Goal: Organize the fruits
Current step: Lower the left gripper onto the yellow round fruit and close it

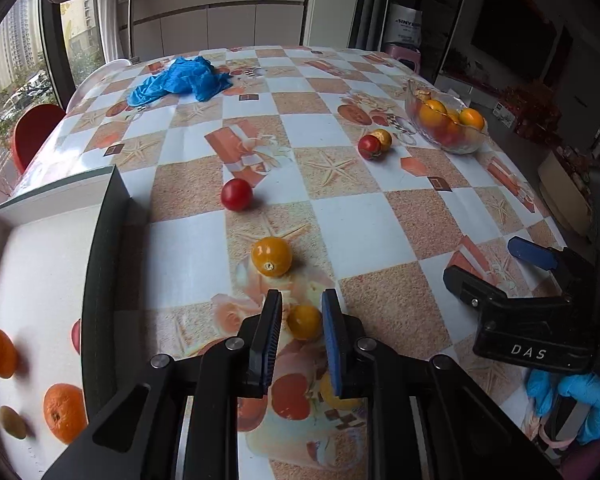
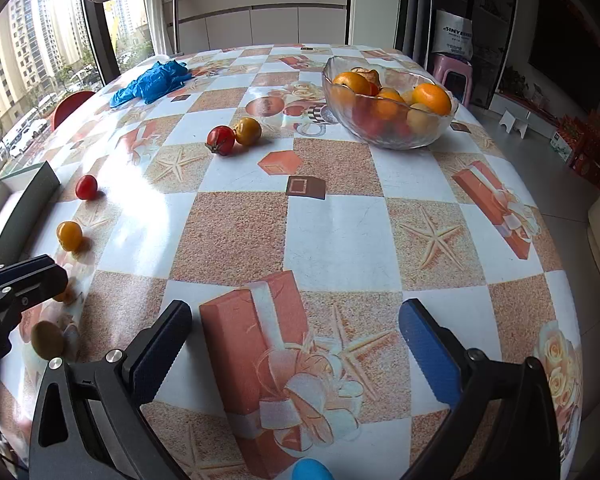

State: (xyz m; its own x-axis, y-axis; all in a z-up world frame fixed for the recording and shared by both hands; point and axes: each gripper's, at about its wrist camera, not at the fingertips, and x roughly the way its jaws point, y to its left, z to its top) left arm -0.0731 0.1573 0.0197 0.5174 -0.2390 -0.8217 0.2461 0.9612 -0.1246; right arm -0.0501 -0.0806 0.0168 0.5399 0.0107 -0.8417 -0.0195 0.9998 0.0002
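**A:** So how far had we got with the fruit sorting at that point?

**B:** Partway, we'd say. The white tray [image 1: 40, 264] at the left edge of the surface [image 1: 340, 216] already had two oranges [image 1: 64, 412], a small greenish fruit [image 1: 12, 422] and something red peeking past its dark wall. Plenty was loose, though: a red tomato [image 1: 237, 194] and a yellow tomato [image 1: 271, 257] just beside the tray, plus a red-and-yellow pair [image 1: 374, 144] sitting touching each other near the glass bowl [image 2: 388, 136].

**A:** And the bowl?

**B:** Piled with oranges and some redder fruit underneath; we couldn't tell exactly what was at the bottom.

**A:** What were our jaws doing?

**B:** The left gripper [image 1: 302, 326] had its jaws narrowed around a small yellow tomato [image 1: 305, 322], but there looked to be a sliver of gap on each side, so we'd call it framed, not gripped. That fruit sat on the surface, right of the tray. The right gripper [image 2: 296, 344] hung with jaws wide apart and nothing between them.

**A:** So still a handful left.

**B:** Yeah, at least five loose ones by our count, plus an olive-coloured one [image 2: 47, 340] near the left gripper.
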